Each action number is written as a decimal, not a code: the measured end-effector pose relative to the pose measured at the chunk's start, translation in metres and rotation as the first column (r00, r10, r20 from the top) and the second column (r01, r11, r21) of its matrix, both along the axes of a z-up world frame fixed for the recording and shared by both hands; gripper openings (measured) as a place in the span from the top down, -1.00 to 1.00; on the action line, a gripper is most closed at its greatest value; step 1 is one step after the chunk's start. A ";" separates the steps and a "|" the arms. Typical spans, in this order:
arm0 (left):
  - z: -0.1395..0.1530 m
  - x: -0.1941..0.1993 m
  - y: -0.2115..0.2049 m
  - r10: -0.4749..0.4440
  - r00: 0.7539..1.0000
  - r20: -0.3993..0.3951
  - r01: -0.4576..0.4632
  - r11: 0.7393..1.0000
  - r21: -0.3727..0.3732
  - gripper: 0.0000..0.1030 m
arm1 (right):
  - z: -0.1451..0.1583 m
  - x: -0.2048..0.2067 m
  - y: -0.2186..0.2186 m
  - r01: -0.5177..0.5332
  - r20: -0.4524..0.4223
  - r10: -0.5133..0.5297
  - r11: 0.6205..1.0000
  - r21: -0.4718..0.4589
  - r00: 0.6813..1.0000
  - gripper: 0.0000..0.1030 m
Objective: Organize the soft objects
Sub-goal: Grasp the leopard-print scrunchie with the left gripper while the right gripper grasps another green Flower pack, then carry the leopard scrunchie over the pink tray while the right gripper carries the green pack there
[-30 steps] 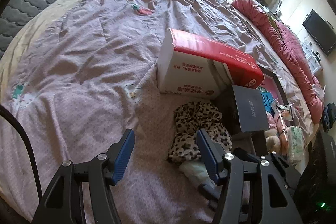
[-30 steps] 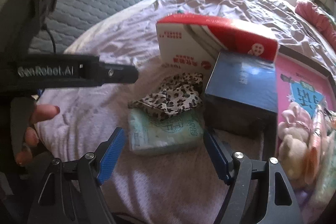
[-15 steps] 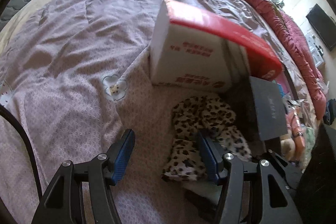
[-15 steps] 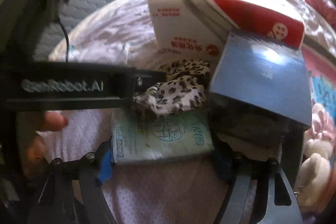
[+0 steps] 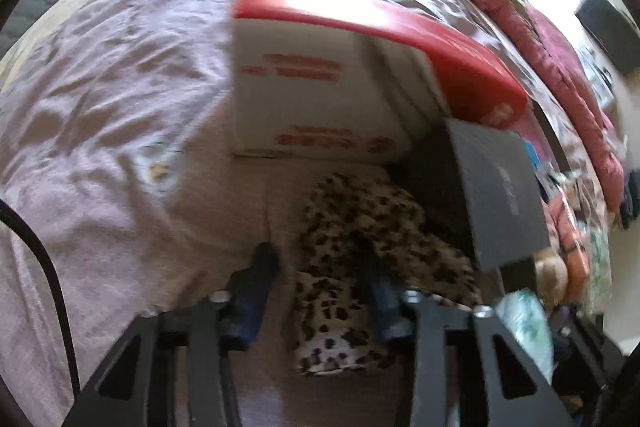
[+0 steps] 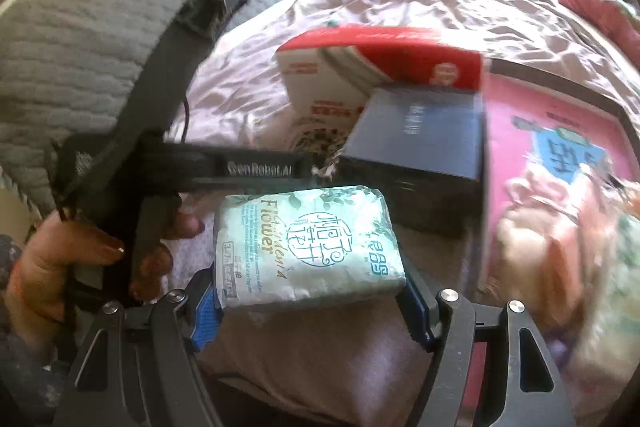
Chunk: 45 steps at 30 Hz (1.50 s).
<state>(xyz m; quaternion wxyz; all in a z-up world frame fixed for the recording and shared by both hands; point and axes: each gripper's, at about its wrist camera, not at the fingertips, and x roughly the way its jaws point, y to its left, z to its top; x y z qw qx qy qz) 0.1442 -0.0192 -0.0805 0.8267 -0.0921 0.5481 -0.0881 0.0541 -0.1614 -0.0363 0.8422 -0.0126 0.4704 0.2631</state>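
A leopard-print cloth (image 5: pixel 360 251) lies crumpled on the bed in front of a red and white box (image 5: pixel 328 95). My left gripper (image 5: pixel 320 279) straddles the cloth's near part, jaws partly closed around it; the view is blurred. In the right wrist view my right gripper (image 6: pixel 308 301) is shut on a pale green tissue pack (image 6: pixel 308 247) and holds it lifted. The left gripper's body (image 6: pixel 240 169) crosses that view, and a bit of the cloth (image 6: pixel 322 143) shows beyond it. The pack also shows in the left wrist view (image 5: pixel 524 323).
A dark blue box (image 6: pixel 416 139) leans against the red and white box. A pink lidded box (image 6: pixel 560 147) with plush toys (image 6: pixel 532 239) lies to the right. A grey quilted headboard (image 6: pixel 80 47) stands on the left, a red blanket (image 5: pixel 560 67) on the right.
My left gripper has moved forward over the leopard cloth and its jaws have narrowed. My right gripper has closed on the tissue pack and raised it off the bed.
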 end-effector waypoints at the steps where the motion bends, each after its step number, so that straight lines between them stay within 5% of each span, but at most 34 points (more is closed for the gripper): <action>1: -0.001 0.000 -0.002 -0.003 1.000 -0.002 0.003 1.000 -0.009 0.44 | 0.003 -0.002 -0.003 0.005 0.008 -0.005 1.000 -0.005 1.000 -0.45; 4: -0.005 -0.001 0.003 0.013 1.000 -0.002 -0.013 0.999 -0.035 0.78 | 0.012 -0.009 -0.010 0.024 0.029 -0.024 1.000 0.003 0.999 -0.45; 7: -0.004 -0.004 0.015 0.052 0.999 0.002 -0.052 0.994 -0.098 0.86 | 0.027 -0.015 -0.017 0.040 0.070 -0.043 0.998 0.038 0.997 -0.45; 26: 0.097 -0.069 0.006 0.072 0.972 0.225 -0.059 0.996 -0.065 0.87 | 0.081 -0.028 -0.062 0.146 0.177 -0.171 0.979 0.145 0.969 -0.45; 45: 0.148 -0.094 -0.080 -0.089 0.950 0.300 0.088 0.996 0.017 0.87 | 0.127 -0.047 -0.134 0.272 0.246 -0.322 0.937 0.219 0.914 -0.45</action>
